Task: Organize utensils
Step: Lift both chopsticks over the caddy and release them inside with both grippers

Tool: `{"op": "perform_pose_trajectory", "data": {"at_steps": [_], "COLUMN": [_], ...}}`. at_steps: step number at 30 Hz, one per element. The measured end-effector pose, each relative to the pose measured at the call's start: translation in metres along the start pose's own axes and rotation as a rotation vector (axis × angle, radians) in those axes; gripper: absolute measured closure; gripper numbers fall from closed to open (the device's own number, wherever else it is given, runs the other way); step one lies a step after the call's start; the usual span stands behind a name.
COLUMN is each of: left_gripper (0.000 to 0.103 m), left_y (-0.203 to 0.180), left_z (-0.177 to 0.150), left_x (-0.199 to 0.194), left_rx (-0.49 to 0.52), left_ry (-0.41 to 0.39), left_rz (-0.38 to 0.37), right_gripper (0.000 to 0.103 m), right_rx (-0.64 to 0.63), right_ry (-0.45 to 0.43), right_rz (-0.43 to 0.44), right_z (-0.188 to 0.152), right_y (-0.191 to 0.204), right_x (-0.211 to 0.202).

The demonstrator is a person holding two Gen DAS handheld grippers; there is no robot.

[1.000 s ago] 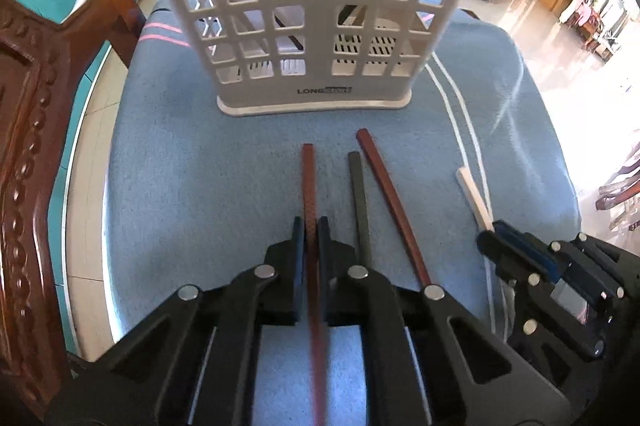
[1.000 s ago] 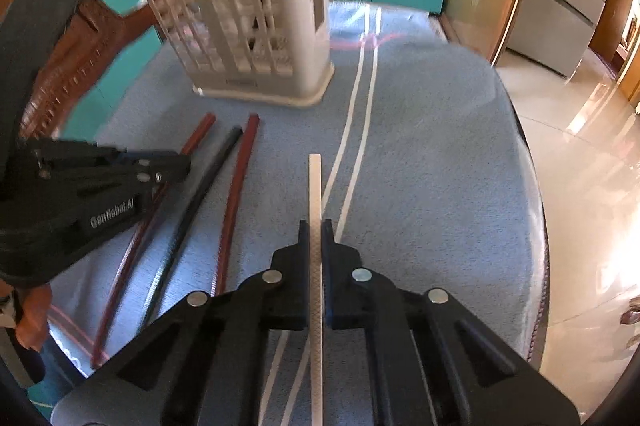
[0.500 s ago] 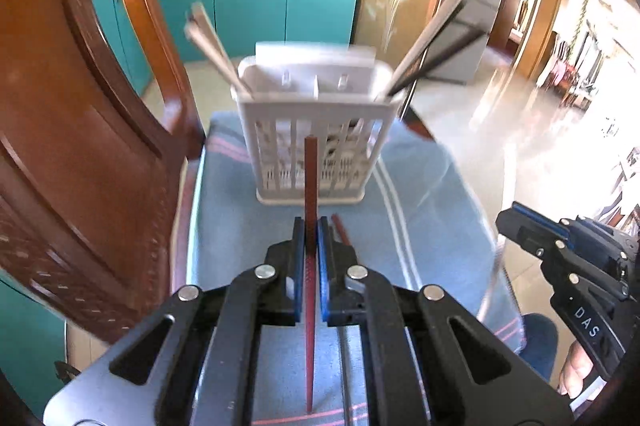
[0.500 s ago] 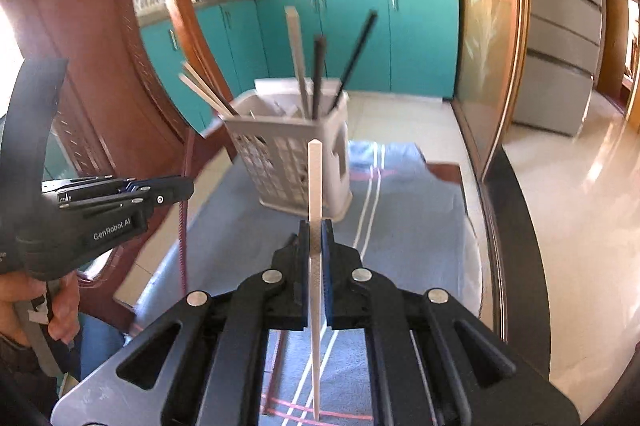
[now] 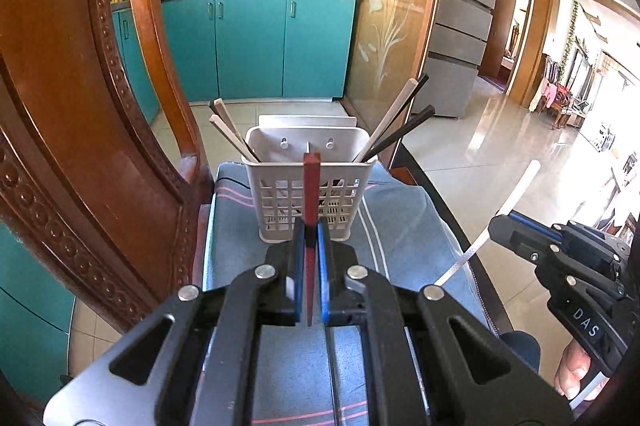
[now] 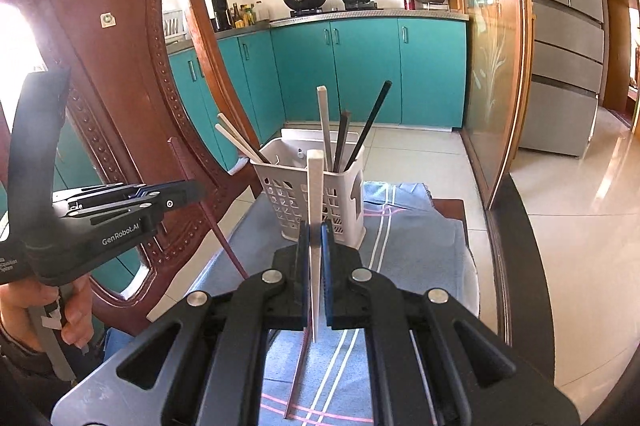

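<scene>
- Left gripper (image 5: 308, 238): jaws clamped on a red-brown chopstick (image 5: 310, 194), held upright above the blue cloth (image 5: 404, 222).
- Right gripper (image 6: 315, 238): jaws clamped on a white chopstick (image 6: 314, 186), likewise upright.
- White utensil basket (image 5: 280, 194) stands on the cloth ahead of both, already holding pale and black chopsticks.
- One dark chopstick (image 6: 298, 374) lies on the cloth.
- Carved wooden chair (image 6: 112, 74) to the left.

Basket (image 5: 306, 186) stands on cloth (image 5: 404, 222); chair (image 5: 80, 130) left; chopsticks (image 6: 344, 138) inside basket.
</scene>
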State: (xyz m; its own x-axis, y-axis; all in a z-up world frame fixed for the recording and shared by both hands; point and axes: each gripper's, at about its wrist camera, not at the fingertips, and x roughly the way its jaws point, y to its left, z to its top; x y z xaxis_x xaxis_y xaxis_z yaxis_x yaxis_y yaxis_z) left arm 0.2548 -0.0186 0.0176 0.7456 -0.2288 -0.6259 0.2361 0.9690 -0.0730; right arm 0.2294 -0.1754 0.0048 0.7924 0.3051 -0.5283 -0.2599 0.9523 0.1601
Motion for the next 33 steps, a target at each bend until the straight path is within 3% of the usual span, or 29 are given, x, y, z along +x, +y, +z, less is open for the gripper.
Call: {"op": "perform_pose_trajectory", "data": {"at_steps": [7, 15, 20, 23, 29, 33], "left_gripper": [0.096, 0.096, 0.096, 0.096, 0.096, 0.096], "left_y": [0.015, 0.033, 0.039, 0.038, 0.042, 0.044], "left_z": [0.018, 0.084, 0.118, 0.122, 0.096, 0.082], "left_x": [-0.009, -0.039, -0.036, -0.01, 0.039, 0.053], "left_rx": [-0.044, -0.148, -0.214, -0.205, -0.219, -0.205], "left_ry": [-0.051, -0.251, -0.369, -0.357, -0.24, -0.191], "left_rz": [-0.015, -0.003, 0.065, 0.105, 0.109, 0.114], "right_gripper": [0.097, 0.097, 0.097, 0.097, 0.097, 0.097], "right_rx": [-0.012, 0.001, 0.056, 0.061, 0.023, 0.04], "right_ry": [-0.049, -0.188, -0.334, -0.345, -0.243, -0.203], "right_rz": [0.026, 0.089, 0.048, -0.013, -0.065, -0.069], "right_z": [0.028, 0.103, 0.147, 0.154, 0.128, 0.121], "right_y": [0.003, 0.006, 0.002, 0.0, -0.005, -0.011], "right_x": [-0.012, -0.028, -0.027, -0.007, 0.057, 0.068]}}
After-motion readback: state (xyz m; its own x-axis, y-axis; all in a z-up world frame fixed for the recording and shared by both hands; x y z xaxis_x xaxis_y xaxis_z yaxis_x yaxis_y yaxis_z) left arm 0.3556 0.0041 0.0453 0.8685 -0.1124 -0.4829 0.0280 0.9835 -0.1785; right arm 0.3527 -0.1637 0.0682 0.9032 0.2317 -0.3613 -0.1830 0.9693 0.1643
